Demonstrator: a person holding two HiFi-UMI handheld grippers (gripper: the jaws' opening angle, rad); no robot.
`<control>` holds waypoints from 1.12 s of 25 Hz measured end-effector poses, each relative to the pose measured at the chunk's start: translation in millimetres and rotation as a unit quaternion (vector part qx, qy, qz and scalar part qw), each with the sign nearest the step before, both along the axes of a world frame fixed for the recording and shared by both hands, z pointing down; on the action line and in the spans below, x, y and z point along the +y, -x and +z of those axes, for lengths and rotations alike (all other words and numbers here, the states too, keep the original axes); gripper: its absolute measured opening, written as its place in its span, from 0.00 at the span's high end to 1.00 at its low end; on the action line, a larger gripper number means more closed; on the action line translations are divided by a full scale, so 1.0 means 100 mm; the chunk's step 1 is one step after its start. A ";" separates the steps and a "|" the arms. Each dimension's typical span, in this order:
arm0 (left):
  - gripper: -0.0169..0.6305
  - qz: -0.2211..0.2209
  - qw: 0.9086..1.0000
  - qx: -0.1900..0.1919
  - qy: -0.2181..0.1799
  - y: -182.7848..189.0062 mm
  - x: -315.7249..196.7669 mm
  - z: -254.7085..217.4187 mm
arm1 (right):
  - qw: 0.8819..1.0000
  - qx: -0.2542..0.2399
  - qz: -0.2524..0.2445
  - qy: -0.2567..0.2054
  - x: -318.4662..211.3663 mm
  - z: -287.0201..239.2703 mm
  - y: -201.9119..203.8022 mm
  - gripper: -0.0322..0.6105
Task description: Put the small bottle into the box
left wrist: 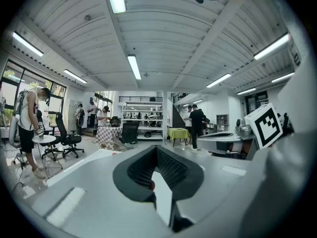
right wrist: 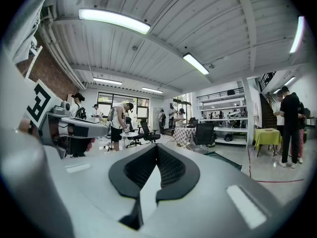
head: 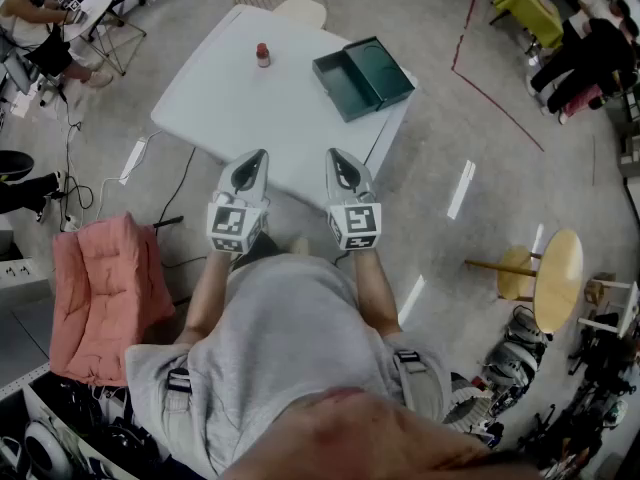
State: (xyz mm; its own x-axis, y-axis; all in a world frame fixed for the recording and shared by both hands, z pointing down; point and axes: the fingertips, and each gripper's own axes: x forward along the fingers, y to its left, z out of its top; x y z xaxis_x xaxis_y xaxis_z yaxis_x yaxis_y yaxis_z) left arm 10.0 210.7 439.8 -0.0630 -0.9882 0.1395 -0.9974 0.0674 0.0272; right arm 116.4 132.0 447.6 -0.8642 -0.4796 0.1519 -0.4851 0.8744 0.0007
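The small bottle with a red cap (head: 263, 55) stands upright near the far edge of the white rectangular counter (head: 230, 108), apart from the shallow dark green box (head: 362, 76) that lies open to its right. It looks light and rigid, probably smooth-sided and easy to tip, so a level grip round the body just under the cap seems safest, with gentle pressure. The left tool (head: 252, 168) and the right tool (head: 340, 168) hover side by side at the counter's near edge, each with its jaws closed together on nothing. The counter top is flat, plain and otherwise bare. Around it is a big open workroom with a grey polished floor (head: 470, 118), a pink cushioned chair (head: 105, 293), a round wooden stool (head: 555, 278) and people seated at the edges.
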 end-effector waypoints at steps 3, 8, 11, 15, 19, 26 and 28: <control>0.96 -0.001 1.000 0.000 -0.001 0.00 0.00 -0.02 | 1.000 -0.001 -0.001 0.001 0.02 -0.01 -0.02 0.95; 0.96 -0.006 1.000 -0.001 -0.002 0.01 0.00 -0.06 | 1.000 -0.019 0.002 -0.002 0.00 -0.08 -0.04 0.95; 0.96 -0.011 1.000 -0.003 -0.006 0.02 -0.01 -0.09 | 1.000 -0.026 -0.001 -0.006 -0.02 -0.13 -0.02 0.95; 0.96 -0.020 1.000 -0.008 -0.010 0.06 0.00 -0.12 | 1.000 -0.029 -0.009 -0.007 -0.04 -0.15 0.01 0.95; 0.96 -0.032 0.999 -0.009 -0.014 0.13 0.02 -0.16 | 1.000 -0.025 -0.016 -0.006 -0.04 -0.10 0.06 0.95; 0.96 -0.040 0.999 -0.007 -0.006 0.32 -0.12 -0.07 | 1.000 -0.019 -0.018 0.001 -0.18 -0.03 0.23 0.95; 0.96 -0.036 0.999 -0.005 -0.004 0.40 -0.22 -0.06 | 1.000 -0.021 -0.016 0.001 -0.26 -0.03 0.31 0.95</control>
State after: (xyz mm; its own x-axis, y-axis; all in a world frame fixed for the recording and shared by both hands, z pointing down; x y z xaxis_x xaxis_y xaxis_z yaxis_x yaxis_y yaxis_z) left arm -29.7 188.8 434.2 -0.1355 -0.9822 0.1299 -0.9901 0.1391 0.0191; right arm 85.7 106.1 445.0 -0.8849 -0.4510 0.1162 -0.4563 0.8896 -0.0215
